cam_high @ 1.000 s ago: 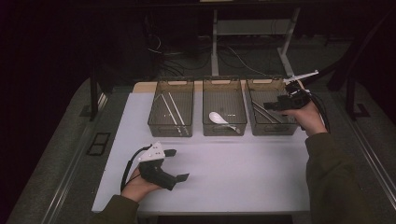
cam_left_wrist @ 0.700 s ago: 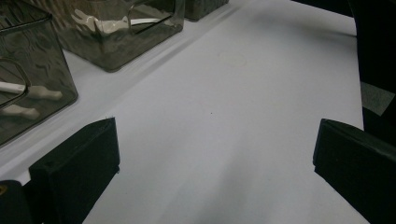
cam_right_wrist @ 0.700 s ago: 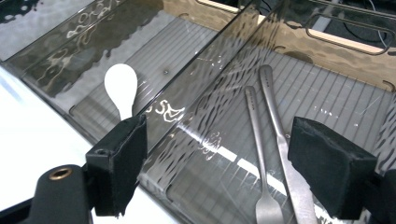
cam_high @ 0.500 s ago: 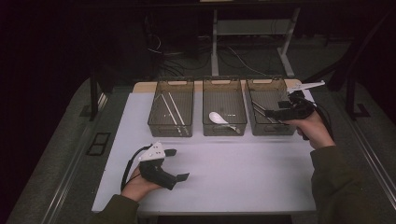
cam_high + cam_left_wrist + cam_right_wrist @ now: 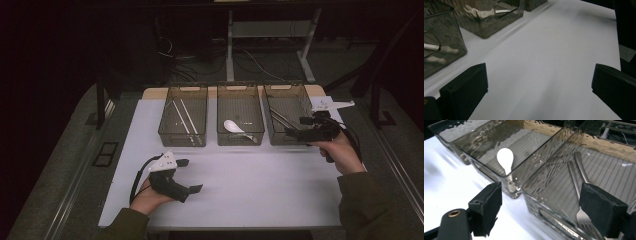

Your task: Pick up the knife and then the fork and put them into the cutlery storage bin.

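Nearest to me, the left claw lies low over the white table, gripped in the person's left hand, its two black jaws spread wide with nothing but bare tabletop between them. In the left gripper view, the corners of the smoky clear plastic bins sit off to the upper left of those jaws.

Farther across, the right claw hangs at the front right corner of the right-hand smoky plastic bin, held in the right hand. Its jaws also stand wide apart and clamp nothing; the right gripper view looks between them, over the bin's front wall.

Inside that bin lie the silver metal forks, flat on the ribbed floor, tines toward the near wall, just below and ahead of the claw but not touched by it. The middle bin next to it holds a white plastic spoon. The left bin, farthest from the right claw, holds a pair of pale chopsticks lying lengthwise.
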### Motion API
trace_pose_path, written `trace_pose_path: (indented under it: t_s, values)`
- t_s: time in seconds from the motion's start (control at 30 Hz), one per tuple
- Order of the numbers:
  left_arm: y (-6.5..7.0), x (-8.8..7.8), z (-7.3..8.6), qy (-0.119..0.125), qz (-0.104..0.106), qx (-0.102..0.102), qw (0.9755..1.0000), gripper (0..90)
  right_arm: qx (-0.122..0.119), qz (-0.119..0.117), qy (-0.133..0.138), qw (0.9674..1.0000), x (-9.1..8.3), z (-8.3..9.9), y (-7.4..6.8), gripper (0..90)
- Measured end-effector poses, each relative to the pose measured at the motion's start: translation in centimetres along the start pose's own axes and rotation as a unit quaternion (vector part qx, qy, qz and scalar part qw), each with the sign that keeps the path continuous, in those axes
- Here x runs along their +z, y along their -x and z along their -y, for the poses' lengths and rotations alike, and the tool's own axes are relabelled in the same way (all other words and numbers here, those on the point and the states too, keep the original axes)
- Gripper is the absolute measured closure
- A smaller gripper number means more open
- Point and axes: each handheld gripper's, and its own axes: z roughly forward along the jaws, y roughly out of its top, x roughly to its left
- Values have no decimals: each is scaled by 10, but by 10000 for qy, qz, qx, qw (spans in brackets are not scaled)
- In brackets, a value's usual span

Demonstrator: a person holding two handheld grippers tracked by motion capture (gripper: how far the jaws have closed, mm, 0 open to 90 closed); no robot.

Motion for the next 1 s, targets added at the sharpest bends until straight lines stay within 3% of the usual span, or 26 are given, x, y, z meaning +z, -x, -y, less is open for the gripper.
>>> trace_pose_path:
  t_s: [0.43,1.0]
  values:
    - [2,-1,0,-17,3,30,10000,0,-282,-105,266,9992,-11,15,-24,174]
    - [3,-1,0,-42,-11,68,10000,0,-406,-355,448,9975,-22,49,-45,174]
